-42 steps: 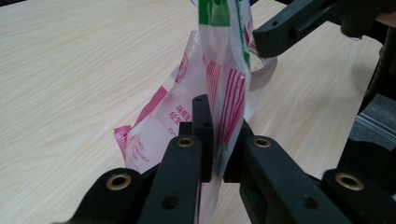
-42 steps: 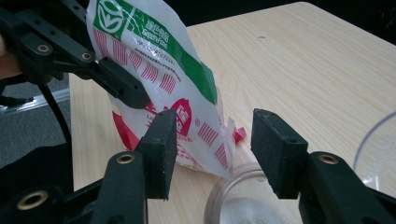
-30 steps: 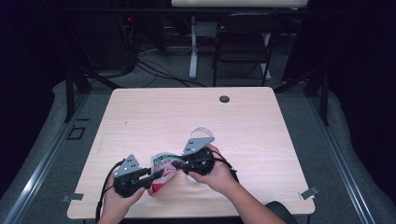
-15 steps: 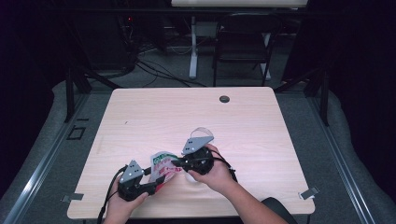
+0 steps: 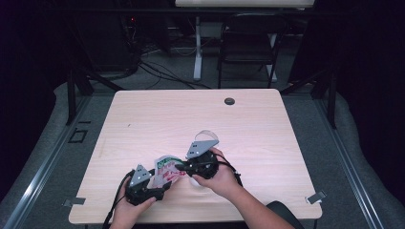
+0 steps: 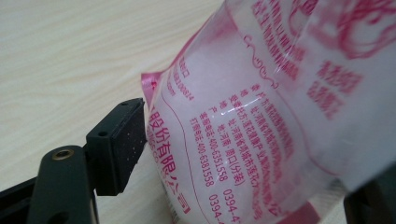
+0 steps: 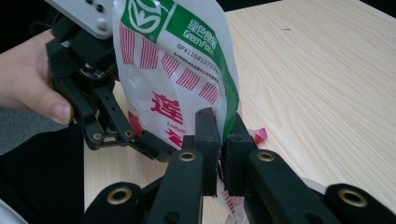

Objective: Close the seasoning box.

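A plastic bag (image 5: 167, 169), white with green and red print, stands upright over the table's near edge between the two grippers. My right gripper (image 7: 219, 126) is shut on the bag's (image 7: 173, 60) lower edge, jaws pressed together on the film. My left gripper (image 5: 162, 185) comes in from the left. Its jaws have just been opening, and they stand wide with the bag (image 6: 261, 116) between them. One pad (image 6: 126, 140) sits right beside the film without pinching it. The left gripper (image 7: 149, 142) and the hand (image 7: 32, 88) holding it also appear beyond the bag in the right gripper view.
The wooden table (image 5: 157, 119) stretches away behind the grippers. A black round grommet (image 5: 229, 101) sits near its far edge. A pale strip (image 5: 210, 135) lies just behind the right gripper. A small red scrap (image 7: 260, 135) rests beside the bag. A chair (image 5: 248, 43) stands beyond the table.
The left gripper has sunk a little toward the table's near edge and its jaws have spread apart around the bag. The right gripper has kept its grip and place.
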Demonstrator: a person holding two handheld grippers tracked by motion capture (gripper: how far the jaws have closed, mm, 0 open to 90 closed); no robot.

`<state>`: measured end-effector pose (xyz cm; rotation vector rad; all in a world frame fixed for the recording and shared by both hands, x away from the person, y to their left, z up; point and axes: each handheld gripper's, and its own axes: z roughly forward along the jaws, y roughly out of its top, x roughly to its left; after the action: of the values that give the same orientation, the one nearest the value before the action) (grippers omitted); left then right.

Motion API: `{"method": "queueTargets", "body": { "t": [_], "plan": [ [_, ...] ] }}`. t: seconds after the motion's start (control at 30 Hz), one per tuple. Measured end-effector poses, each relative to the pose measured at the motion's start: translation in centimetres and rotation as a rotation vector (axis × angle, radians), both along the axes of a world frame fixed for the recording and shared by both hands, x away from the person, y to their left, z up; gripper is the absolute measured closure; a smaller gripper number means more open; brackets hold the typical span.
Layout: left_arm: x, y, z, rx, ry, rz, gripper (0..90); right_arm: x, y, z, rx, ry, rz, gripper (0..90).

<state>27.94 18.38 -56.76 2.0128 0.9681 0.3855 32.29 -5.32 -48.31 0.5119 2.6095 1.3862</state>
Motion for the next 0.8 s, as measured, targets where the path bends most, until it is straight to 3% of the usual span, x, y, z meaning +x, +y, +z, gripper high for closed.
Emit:
{"method": "queueTargets", "body": {
  "t": [0.13,0.57,0.8],
  "plan": [
    [0.4,-0.2,-0.6,0.015,0.033,-0.001,23.9,0.0,0.0,-0.1,0.004,0.002,-0.001,86.4],
    [1.2,-0.7,-1.3,0.052,0.032,-0.030,22.3,-0.1,0.0,-0.2,0.003,-0.004,-0.003,86.4],
    [1.6,-0.9,-2.0,0.088,0.062,-0.042,23.2,-0.2,0.1,-0.3,-0.002,-0.006,-0.005,86.8]
  ]
}}
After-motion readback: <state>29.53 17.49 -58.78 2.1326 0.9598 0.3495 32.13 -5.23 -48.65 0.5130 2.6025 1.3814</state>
